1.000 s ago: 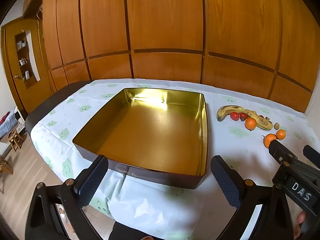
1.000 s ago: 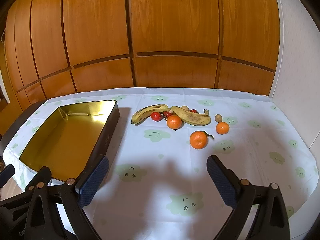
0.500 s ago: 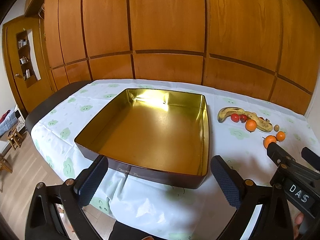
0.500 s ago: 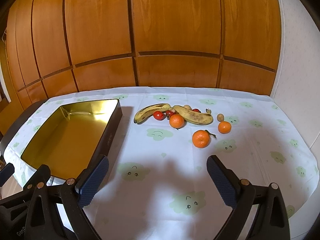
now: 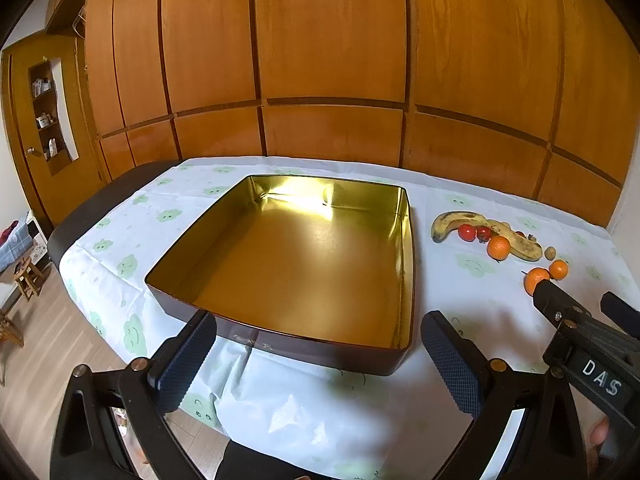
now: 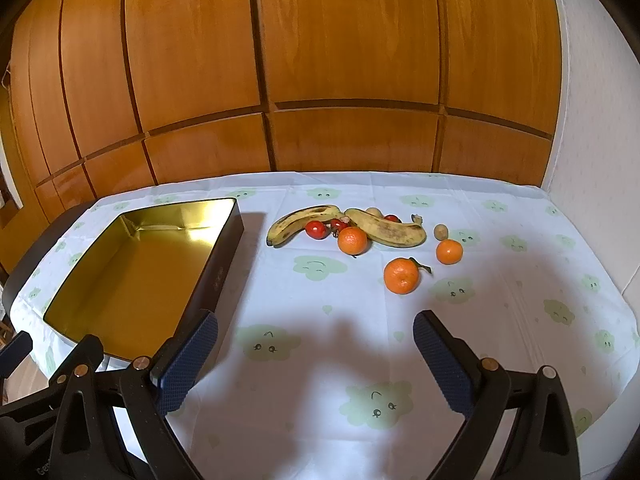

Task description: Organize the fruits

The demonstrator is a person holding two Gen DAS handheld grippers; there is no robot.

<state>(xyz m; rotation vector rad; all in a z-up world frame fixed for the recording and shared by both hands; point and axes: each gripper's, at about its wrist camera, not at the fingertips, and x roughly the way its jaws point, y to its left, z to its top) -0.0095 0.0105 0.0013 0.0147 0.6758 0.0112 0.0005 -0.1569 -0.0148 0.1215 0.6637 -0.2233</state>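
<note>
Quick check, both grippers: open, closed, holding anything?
Left gripper: open, holding nothing, in front of the gold tin.
Right gripper: open, holding nothing, short of the nearest orange.

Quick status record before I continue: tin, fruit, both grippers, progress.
tin: gold-lined tin, nothing in it, left of the fruit
fruit: two bananas, three oranges, red tomatoes, all on the tablecloth
left gripper: open, holding nothing, facing the tin
right gripper: open, holding nothing, short of the nearest orange
progress: no fruit in the tin yet
</note>
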